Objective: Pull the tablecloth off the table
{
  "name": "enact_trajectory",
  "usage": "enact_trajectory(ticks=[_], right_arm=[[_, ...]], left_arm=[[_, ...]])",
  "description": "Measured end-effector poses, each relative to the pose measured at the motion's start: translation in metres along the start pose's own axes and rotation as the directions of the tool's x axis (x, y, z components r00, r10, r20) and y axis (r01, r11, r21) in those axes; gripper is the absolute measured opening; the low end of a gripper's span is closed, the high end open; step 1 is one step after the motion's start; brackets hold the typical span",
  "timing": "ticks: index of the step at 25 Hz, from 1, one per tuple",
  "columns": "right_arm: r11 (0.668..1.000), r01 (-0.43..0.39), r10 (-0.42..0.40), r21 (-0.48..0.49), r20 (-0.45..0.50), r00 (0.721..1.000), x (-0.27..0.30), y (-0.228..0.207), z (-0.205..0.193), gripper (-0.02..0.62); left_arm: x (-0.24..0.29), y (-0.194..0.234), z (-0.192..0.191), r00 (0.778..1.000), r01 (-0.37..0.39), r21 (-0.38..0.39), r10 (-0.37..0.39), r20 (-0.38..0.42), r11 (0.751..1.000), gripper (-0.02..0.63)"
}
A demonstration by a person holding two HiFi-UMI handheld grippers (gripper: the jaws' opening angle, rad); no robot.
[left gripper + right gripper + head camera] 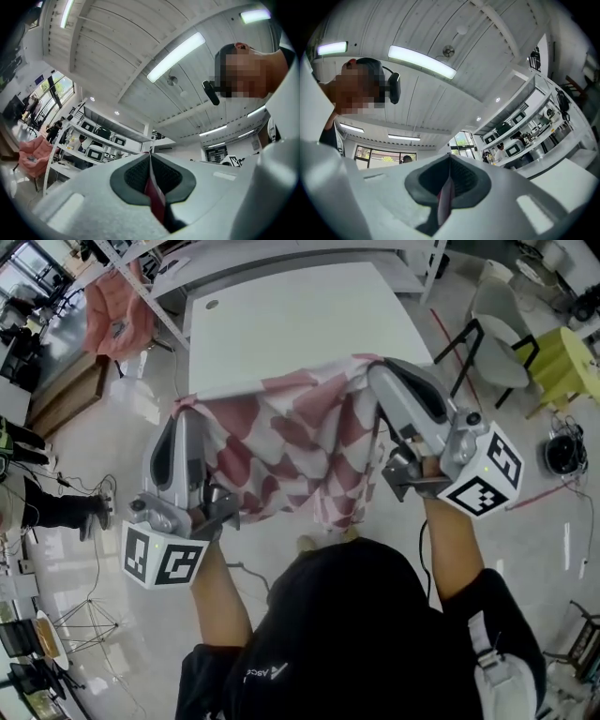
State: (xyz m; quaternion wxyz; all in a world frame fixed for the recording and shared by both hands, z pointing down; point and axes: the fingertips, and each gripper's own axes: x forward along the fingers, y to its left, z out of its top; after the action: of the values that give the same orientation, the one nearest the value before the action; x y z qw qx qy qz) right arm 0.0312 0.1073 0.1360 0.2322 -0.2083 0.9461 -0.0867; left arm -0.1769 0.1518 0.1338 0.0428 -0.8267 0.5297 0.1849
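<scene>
The red-and-white checked tablecloth hangs in folds between my two grippers, off the white table and in front of its near edge. My left gripper is shut on the cloth's left corner, and a red strip of tablecloth is pinched between its dark pads. On the other side, my right gripper is shut on the right corner, with a pale strip of tablecloth between its pads. Both grippers point upward toward the ceiling.
The white table's top is bare except for a small round hole at its far left. A grey chair and a yellow stool stand to the right. A pink chair stands at the left, by metal shelving.
</scene>
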Motion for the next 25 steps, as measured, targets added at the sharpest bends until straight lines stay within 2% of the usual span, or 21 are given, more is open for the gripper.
enact_trajectory(ticks=[4, 8, 16, 19, 25], right_arm=[[0.999, 0.037, -0.037, -0.035, -0.016, 0.999, 0.015, -0.012, 0.004, 0.003], [0.997, 0.065, -0.066, -0.045, -0.02, 0.998, 0.006, -0.006, 0.002, 0.003], [0.983, 0.177, -0.179, -0.042, -0.058, 0.982, -0.036, -0.032, -0.028, 0.003], [0.981, 0.193, -0.194, -0.033, -0.057, 0.979, -0.06, -0.03, -0.038, 0.003], [0.981, 0.186, -0.189, -0.048, -0.085, 0.978, -0.061, -0.021, -0.04, 0.003]], left_arm=[[0.007, 0.017, 0.007, 1.0, 0.019, -0.024, -0.019, 0.005, 1.0, 0.012], [-0.003, 0.012, 0.01, 0.999, 0.041, -0.043, -0.041, 0.012, 0.998, 0.012], [-0.003, -0.003, -0.038, 0.997, 0.053, -0.08, -0.058, -0.054, 0.995, 0.012], [-0.011, -0.023, -0.052, 0.995, 0.071, -0.087, -0.077, -0.063, 0.994, 0.012], [-0.008, -0.036, -0.054, 0.987, 0.14, -0.106, -0.148, -0.069, 0.984, 0.012]])
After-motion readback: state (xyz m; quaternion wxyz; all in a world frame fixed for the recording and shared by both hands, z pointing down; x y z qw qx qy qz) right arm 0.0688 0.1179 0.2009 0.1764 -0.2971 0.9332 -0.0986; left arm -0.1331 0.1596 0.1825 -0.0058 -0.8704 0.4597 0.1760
